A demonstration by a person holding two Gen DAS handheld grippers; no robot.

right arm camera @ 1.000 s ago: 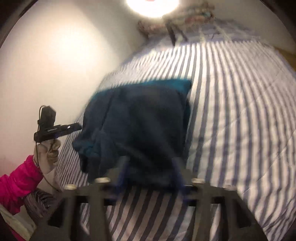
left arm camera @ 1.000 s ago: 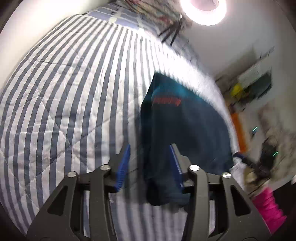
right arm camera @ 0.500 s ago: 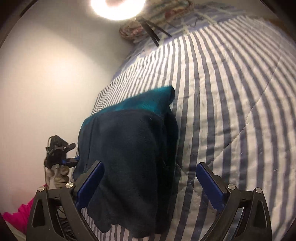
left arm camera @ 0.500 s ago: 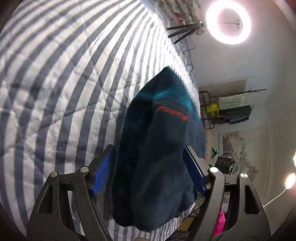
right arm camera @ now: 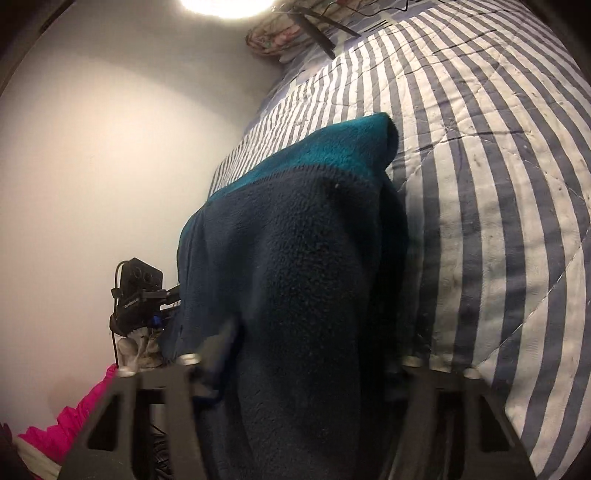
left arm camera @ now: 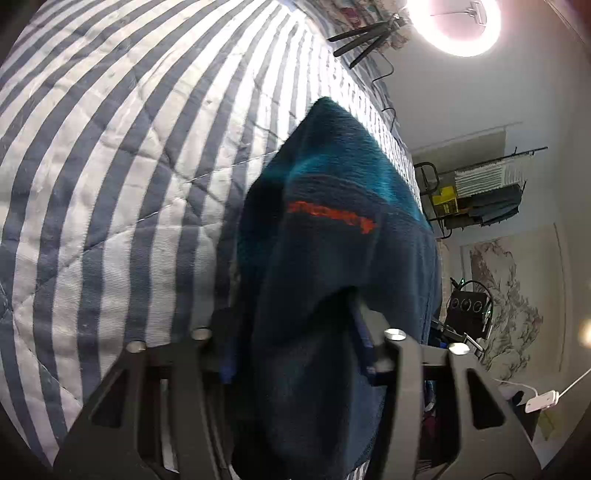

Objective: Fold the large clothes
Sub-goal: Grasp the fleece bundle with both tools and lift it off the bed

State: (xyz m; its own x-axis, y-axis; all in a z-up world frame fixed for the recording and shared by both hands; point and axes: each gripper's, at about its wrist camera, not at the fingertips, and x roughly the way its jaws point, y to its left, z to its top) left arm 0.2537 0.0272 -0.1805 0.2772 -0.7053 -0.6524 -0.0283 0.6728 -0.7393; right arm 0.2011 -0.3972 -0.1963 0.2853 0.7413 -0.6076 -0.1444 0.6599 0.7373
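A dark navy fleece garment [left arm camera: 332, 266] with a teal band and orange lettering lies folded on the striped bed quilt [left arm camera: 129, 147]. Its near edge fills the space between the jaws of my left gripper [left arm camera: 295, 350], which stand close around the fabric. In the right wrist view the same fleece [right arm camera: 303, 258] bulges between the jaws of my right gripper [right arm camera: 306, 354]. The fingertips of both grippers are blurred and partly hidden by cloth. The left gripper and its gloved hand show at the left of the right wrist view [right arm camera: 140, 302].
A ring light [left arm camera: 458, 26] on a tripod stands at the bed's far end. A rack with folded items [left arm camera: 476, 192] and a cable box [left arm camera: 469, 306] stand beside the bed. A white wall [right arm camera: 110, 147] runs along the other side. Pink fabric [right arm camera: 74, 417] lies low left.
Both grippers went from wide open around the fleece edge to narrowed onto it. Both cameras moved closer, and the garment now fills more of each view.
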